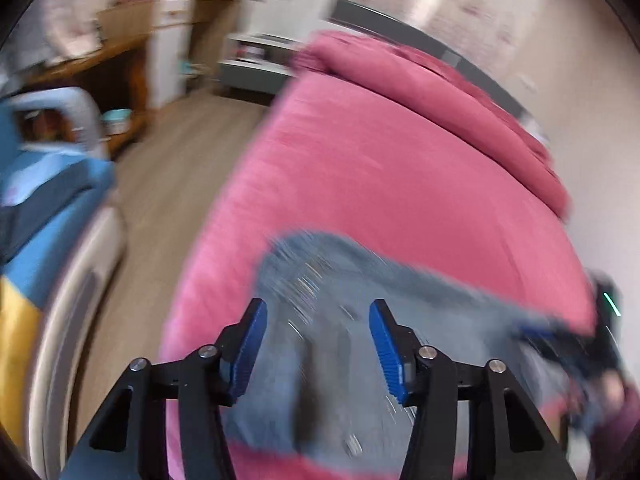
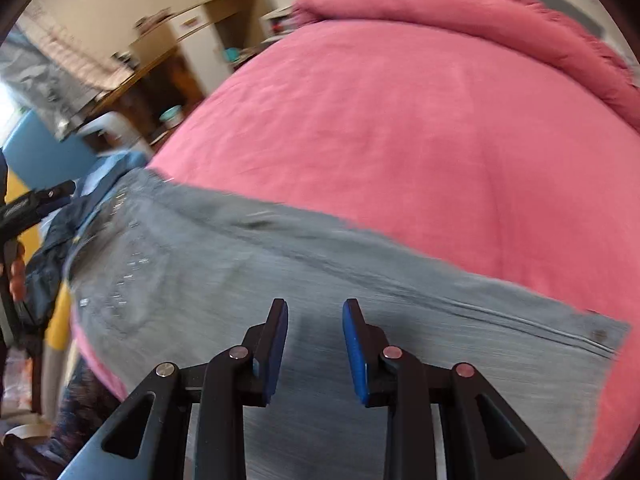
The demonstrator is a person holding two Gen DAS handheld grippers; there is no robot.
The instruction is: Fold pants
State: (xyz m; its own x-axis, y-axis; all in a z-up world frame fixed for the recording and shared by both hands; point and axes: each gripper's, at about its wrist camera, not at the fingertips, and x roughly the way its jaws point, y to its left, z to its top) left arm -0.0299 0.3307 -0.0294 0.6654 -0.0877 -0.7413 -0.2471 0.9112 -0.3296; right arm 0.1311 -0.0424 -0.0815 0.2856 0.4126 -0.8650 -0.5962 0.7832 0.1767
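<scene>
Grey-blue jeans (image 2: 280,280) lie flat along the near edge of a pink bed (image 2: 400,120), waist with studded pocket at the left, leg hem at the right. In the left wrist view the jeans (image 1: 328,344) are blurred by motion. My left gripper (image 1: 318,336) is open and empty above the waist end. My right gripper (image 2: 315,344) is open and empty above the legs. The other gripper shows at the right edge of the left wrist view (image 1: 560,340) and at the left edge of the right wrist view (image 2: 36,204).
A rolled pink duvet (image 2: 480,12) lies along the far side of the bed. Blue and dark clothes (image 1: 44,208) are piled to the left. A wooden desk (image 1: 100,64) and a white cabinet (image 1: 170,52) stand across the wood floor (image 1: 168,168).
</scene>
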